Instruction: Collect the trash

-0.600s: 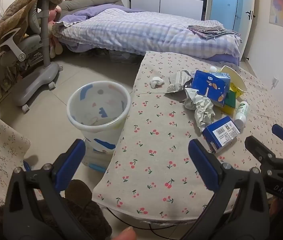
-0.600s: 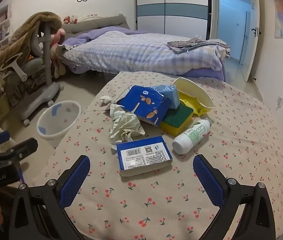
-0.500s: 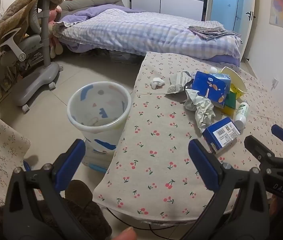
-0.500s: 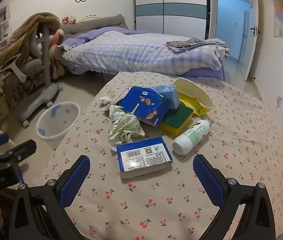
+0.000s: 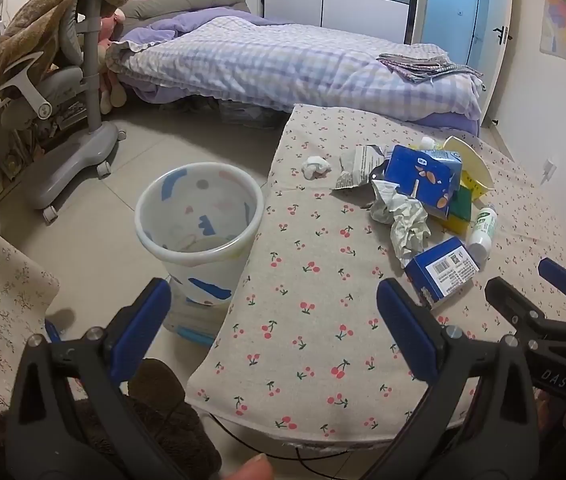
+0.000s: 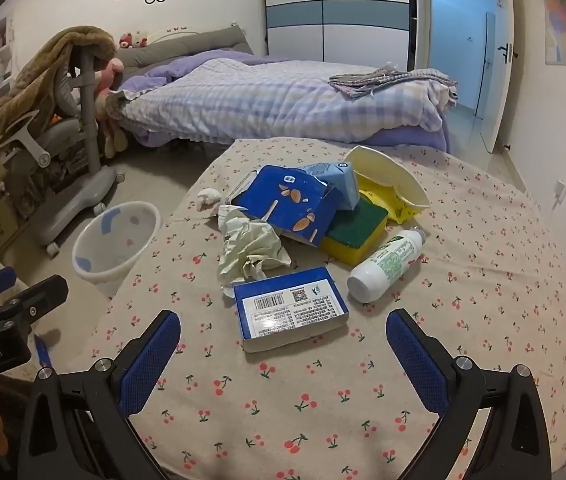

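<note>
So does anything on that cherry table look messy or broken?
Yes. The big blue carton is torn open and leans on the sponge. Crumpled paper lies beside it, and the white bottle has tipped onto its side.

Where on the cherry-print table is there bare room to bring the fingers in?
Free: the near strip of cherry-print tablecloth in front of the flat blue barcode box, and the edge beside the white patterned bin. Also the right side past the white plastic bottle. Crowded: the middle, around the crumpled paper and blue carton.
</note>
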The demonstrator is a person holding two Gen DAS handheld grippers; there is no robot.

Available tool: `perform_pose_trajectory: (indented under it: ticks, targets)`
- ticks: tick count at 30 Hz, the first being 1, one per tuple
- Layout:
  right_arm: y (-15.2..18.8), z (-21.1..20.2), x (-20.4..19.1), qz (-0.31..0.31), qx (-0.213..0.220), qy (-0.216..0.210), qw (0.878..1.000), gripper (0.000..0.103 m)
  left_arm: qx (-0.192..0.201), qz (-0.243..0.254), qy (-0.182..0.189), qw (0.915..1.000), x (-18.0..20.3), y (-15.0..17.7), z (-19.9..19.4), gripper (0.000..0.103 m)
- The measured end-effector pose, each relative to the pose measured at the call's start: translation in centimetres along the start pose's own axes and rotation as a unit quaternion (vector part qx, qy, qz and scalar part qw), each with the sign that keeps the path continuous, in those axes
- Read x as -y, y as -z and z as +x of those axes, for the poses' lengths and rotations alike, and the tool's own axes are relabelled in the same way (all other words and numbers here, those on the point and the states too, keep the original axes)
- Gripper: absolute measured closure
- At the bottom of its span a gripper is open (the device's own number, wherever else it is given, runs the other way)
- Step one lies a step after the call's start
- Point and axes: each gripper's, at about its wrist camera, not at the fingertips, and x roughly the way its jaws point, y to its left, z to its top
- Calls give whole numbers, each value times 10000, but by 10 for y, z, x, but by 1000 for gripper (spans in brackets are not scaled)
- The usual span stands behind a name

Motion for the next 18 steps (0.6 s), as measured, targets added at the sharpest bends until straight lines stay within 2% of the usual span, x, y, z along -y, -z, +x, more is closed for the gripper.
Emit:
perform_pose_trajectory:
  ticks: [18]
  targets:
    - [-1,-1,0,15,13,-18,10000,0,-27,-24,17,10000,-3,-1,-1,1]
